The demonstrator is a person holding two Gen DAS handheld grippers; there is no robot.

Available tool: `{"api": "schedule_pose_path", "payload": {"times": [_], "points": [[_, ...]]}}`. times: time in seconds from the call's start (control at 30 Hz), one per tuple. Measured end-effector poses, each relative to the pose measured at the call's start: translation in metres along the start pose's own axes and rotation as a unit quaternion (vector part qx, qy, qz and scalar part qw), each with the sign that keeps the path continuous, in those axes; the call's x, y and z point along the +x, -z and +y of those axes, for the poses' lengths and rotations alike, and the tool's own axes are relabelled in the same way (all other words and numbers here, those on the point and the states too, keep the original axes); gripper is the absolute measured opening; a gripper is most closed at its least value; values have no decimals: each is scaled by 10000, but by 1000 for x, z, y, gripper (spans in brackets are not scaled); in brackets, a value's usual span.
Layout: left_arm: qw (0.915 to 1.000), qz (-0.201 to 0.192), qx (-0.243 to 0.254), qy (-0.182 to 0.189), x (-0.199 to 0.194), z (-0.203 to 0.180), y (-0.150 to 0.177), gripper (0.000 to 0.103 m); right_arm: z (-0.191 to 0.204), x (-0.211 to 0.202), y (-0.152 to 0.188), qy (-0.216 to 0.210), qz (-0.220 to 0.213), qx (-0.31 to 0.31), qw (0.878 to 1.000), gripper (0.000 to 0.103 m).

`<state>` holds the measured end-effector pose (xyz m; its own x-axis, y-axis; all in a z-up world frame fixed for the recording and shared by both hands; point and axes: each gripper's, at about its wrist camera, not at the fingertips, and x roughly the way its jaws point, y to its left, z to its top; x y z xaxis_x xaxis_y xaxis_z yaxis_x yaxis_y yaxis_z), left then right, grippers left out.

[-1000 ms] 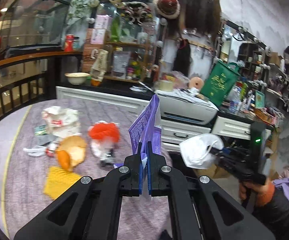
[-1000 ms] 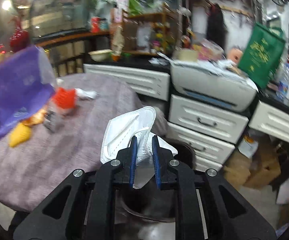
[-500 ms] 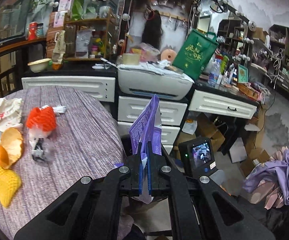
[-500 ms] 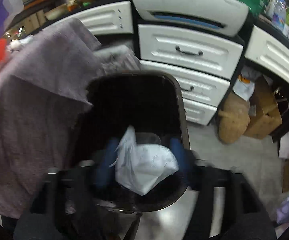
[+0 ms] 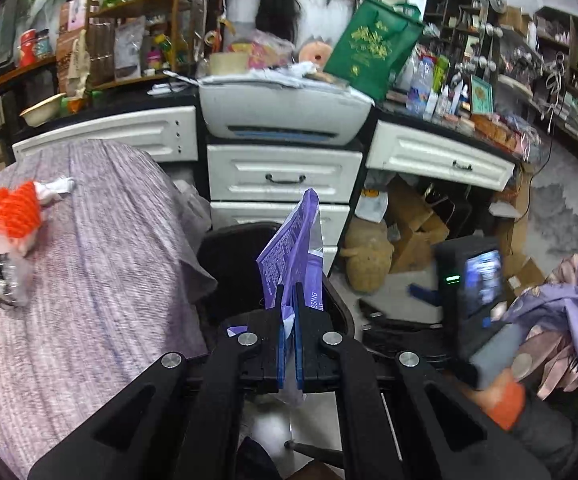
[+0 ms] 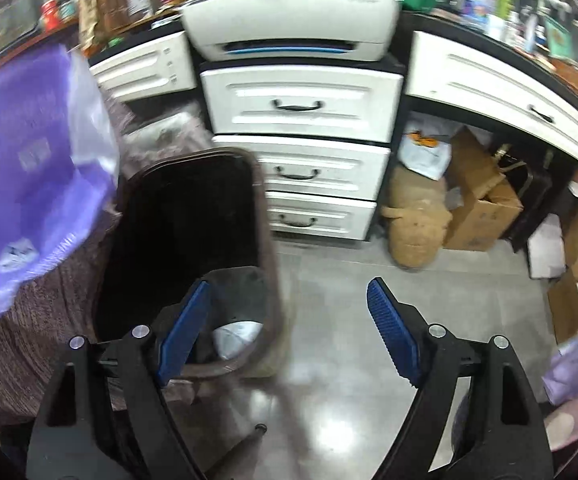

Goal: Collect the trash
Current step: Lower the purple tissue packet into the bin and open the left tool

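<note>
purple wrapper (image 5: 291, 248) pinched in left tongs (image 5: 288, 312), above bin (image 5: 225, 264).

The left tongs (image 5: 288, 336) are pointing forward and downward, their blue pads (image 5: 281, 344) pressing tight on a purple wrapper (image 5: 293, 248) that is sticking up between them. The right tongs (image 6: 289, 332) are tilting more steeply toward the floor, their jaws opening wide with nothing between the blue pads (image 6: 181, 336). In the left view the person's right hand (image 5: 501, 384), in an orange cuff, is gripping that tool's handle
</note>
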<state>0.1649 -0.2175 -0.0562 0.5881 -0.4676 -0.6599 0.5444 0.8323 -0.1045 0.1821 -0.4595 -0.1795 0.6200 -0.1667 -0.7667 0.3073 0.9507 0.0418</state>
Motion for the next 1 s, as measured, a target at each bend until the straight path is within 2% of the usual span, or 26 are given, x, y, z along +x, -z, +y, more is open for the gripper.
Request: {"api": "schedule_pose_path", "payload": {"times": [0.17, 0.37, 0.6, 0.83, 0.87, 0.93, 1.0], "points": [[9991, 360, 207, -51, 33, -14, 6, 4, -33, -17, 12, 268, -23, 298, 9992, 81], [9966, 689, 377, -266, 71, -25, 12, 4, -55, -30, 23, 347, -71, 587, 9976, 81], [9924, 883, 468, -714, 104, -28, 14, 4, -61, -27, 30, 292, 33, 741, 9968, 81], [9906, 1054, 418, -764, 120, -29, 22, 7, -58, -24, 33, 246, 106, 764, 9967, 81], [9900, 1107, 421, -762, 123, -29, 23, 11, -58, -24, 33, 243, 112, 773, 9966, 81], [9893, 1199, 409, -720, 126, -30, 25, 28, -59, -23, 33, 247, 115, 810, 9963, 81], [9915, 1051, 368, -667, 121, -30, 26, 67, -61, -23, 33, 251, 119, 860, 9959, 82]]}}
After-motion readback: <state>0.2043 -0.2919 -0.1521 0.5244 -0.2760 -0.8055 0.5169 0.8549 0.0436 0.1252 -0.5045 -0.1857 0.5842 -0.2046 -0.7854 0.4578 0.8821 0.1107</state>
